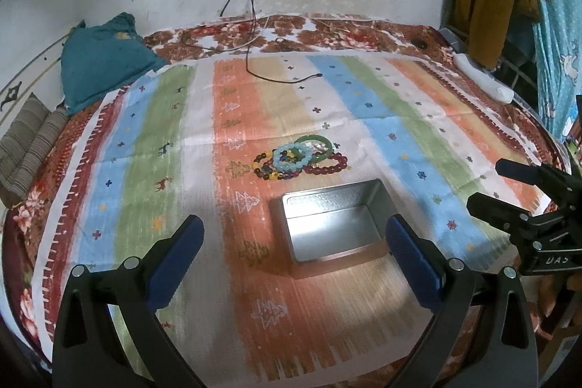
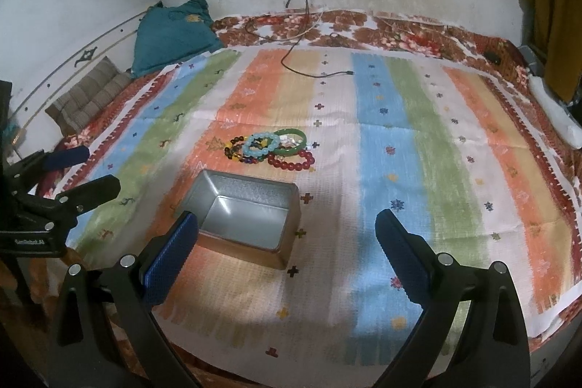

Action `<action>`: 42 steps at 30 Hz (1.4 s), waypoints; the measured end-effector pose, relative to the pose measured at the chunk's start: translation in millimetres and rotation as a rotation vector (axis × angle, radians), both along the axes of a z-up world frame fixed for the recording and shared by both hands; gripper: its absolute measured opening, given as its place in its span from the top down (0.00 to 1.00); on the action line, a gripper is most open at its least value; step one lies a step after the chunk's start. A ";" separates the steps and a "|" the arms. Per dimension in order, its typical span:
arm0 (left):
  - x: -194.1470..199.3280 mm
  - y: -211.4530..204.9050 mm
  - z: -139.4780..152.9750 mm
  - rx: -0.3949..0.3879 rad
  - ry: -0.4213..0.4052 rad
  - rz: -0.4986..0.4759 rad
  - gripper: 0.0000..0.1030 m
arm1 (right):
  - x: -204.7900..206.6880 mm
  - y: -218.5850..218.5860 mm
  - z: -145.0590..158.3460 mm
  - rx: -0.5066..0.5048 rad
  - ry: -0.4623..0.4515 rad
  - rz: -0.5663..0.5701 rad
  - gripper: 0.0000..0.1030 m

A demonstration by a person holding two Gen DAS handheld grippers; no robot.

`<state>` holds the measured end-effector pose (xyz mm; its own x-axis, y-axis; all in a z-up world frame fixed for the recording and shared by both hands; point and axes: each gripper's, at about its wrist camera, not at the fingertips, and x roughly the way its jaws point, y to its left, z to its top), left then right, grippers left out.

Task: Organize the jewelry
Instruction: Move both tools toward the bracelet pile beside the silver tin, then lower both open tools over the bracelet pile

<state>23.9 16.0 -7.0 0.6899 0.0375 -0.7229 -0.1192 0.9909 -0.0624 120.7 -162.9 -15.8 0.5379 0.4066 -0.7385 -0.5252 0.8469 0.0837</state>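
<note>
A pile of bracelets [image 1: 300, 158] lies on the striped cloth: a green bangle [image 1: 315, 146], a light blue bead bracelet [image 1: 291, 158], a dark red bead bracelet [image 1: 329, 166] and a multicoloured bead one [image 1: 267, 168]. An open, empty silver tin [image 1: 333, 224] sits in front of the pile. My left gripper [image 1: 294, 253] is open and empty, hovering above the tin's near side. My right gripper [image 2: 287, 244] is open and empty, to the right of the tin [image 2: 247, 217]. The pile also shows in the right wrist view [image 2: 271, 148].
The striped cloth [image 1: 145, 148] covers a bed with a floral sheet. A teal cushion [image 1: 105, 57] and a striped pillow [image 1: 29, 137] lie at the far left. A black charging cable [image 1: 276, 79] trails from the wall. A white object [image 1: 483, 79] lies at the right edge.
</note>
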 end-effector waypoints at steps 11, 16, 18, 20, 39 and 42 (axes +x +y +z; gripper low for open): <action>29.3 7.7 -0.8 0.051 0.029 -0.008 0.05 | 30.5 11.4 -7.2 -0.018 0.044 -0.009 0.04; 45.2 14.9 -3.6 0.066 0.058 -0.011 0.05 | 44.4 16.1 -9.0 -0.039 0.045 -0.011 0.04; 51.3 16.9 -5.8 0.070 0.071 -0.016 0.05 | 52.6 18.6 -9.9 -0.037 0.056 -0.008 0.04; 55.2 16.8 -8.0 0.077 0.081 -0.019 0.05 | 60.1 21.6 -10.8 -0.042 0.062 -0.009 0.04; 100.5 22.7 -26.9 0.137 0.148 -0.043 0.05 | 103.6 41.9 -26.9 -0.084 0.126 -0.007 0.04; 107.2 27.3 -29.4 0.134 0.161 -0.039 0.05 | 111.0 44.6 -29.6 -0.094 0.134 -0.013 0.04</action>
